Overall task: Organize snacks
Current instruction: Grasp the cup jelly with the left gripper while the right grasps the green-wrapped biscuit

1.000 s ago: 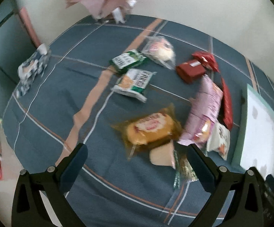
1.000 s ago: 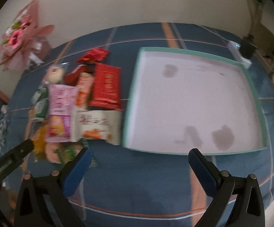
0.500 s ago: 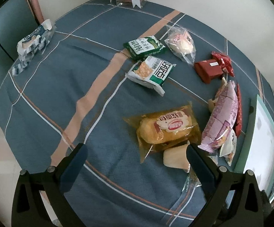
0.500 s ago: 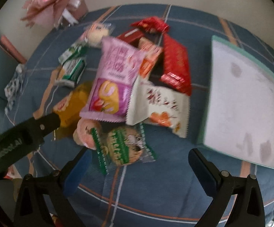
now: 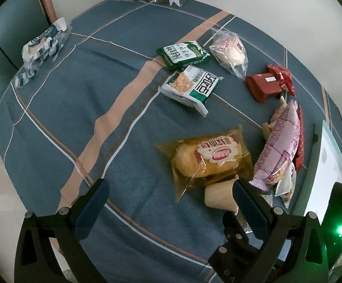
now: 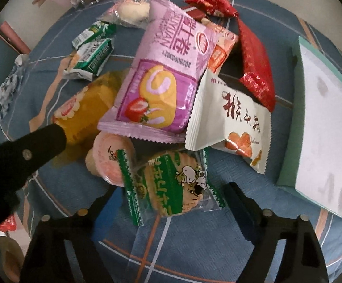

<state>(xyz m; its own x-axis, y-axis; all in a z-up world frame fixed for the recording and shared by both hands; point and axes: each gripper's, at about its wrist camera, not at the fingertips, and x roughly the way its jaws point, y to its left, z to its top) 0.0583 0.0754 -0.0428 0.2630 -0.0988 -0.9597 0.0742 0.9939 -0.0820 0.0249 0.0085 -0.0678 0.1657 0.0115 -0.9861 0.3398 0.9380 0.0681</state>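
My right gripper [image 6: 168,198] is closing around the green-edged biscuit packet [image 6: 171,188] at six o'clock: light, crinkly, slippery film and brittle contents, so I'd pinch its middle gently.

The left tongs [image 5: 168,192] hang wide apart over a desk [image 5: 76,108] covered in a blue cloth with white and orange stripes, nothing between the jaws. Just ahead lies a yellow bread packet [image 5: 208,158], and a pale cup-shaped snack [image 5: 218,193] touches its near edge beside the right-hand finger. To the right, a purple packet [image 5: 281,146] leans on a red one [image 5: 300,136] next to a white tray with a teal rim [image 5: 317,155]. Farther off lie two green-and-white packets [image 5: 192,87] [image 5: 182,53], a clear-wrapped bun [image 5: 230,50] and a red box [image 5: 263,87]. A blue-and-white wrapper [image 5: 41,49] sits well apart at the far left edge.
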